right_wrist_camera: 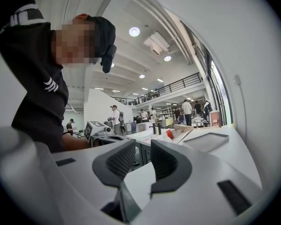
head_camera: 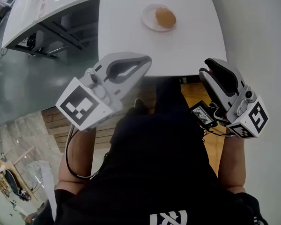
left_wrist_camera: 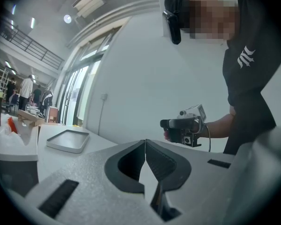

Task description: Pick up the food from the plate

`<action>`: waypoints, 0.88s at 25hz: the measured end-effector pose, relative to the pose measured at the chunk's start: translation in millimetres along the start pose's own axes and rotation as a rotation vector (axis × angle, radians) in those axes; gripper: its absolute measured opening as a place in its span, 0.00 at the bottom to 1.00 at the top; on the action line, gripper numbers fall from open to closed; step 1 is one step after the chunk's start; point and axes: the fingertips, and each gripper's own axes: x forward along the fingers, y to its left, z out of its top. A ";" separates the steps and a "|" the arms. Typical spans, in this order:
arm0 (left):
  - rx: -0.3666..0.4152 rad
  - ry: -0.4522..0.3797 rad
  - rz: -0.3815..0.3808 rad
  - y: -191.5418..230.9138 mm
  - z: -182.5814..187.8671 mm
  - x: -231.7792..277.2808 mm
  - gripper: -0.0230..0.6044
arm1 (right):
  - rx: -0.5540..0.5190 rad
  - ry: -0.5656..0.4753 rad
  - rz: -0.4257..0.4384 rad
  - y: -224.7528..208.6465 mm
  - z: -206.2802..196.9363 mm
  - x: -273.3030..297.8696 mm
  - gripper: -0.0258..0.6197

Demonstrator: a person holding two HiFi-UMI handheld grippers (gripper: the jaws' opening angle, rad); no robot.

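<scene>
Though untouched, bun [head_camera: 165,17] on plate [head_camera: 148,17]

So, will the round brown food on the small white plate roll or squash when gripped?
The round brown food looks bun-like, so probably light and soft; a hard squeeze may dent it. Being rounded, it may roll on the small white plate.

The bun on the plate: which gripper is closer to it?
Left, judging by the head view. The left gripper is at the table's near edge, below and slightly left of the bun; the right gripper is farther off, to its lower right.
</scene>
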 end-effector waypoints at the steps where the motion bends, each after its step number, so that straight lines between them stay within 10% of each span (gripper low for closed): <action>1: -0.001 0.003 0.005 2.3 1.5 0.7 0.05 | 0.000 0.004 0.006 -2.8 0.4 4.0 0.15; 22: -0.063 0.067 0.043 44.3 -49.8 23.9 0.05 | 0.067 0.053 0.117 -45.0 -48.6 65.1 0.24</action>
